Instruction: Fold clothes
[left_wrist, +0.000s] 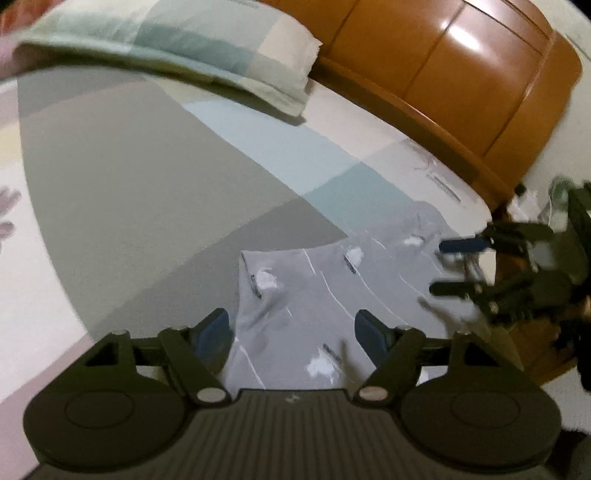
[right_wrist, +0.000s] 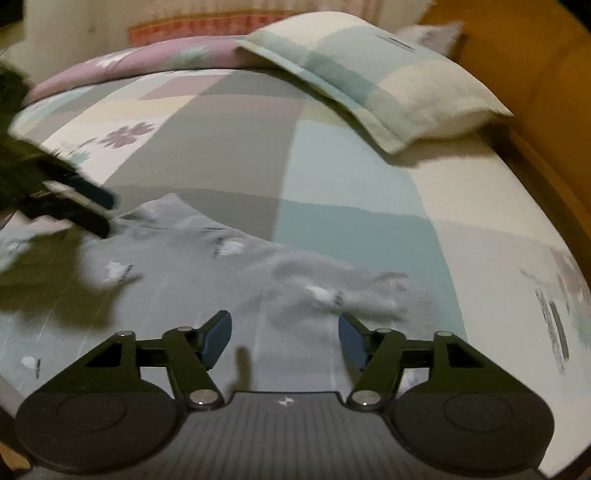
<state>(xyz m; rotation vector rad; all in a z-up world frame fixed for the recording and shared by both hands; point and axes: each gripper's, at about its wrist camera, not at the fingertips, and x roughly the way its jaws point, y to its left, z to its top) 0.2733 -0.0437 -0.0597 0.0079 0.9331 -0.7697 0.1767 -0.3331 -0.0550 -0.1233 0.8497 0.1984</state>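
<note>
Garment (left_wrist: 332, 288), grey with white marks, lies on the bed (left_wrist: 147, 184); left hand-held gripper (left_wrist: 291, 332) and right hand-held gripper (right_wrist: 284, 338) hover wide, empty.

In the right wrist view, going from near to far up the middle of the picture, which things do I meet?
Right gripper, jaws open → grey garment → patchwork bedsheet → pillow.
</note>
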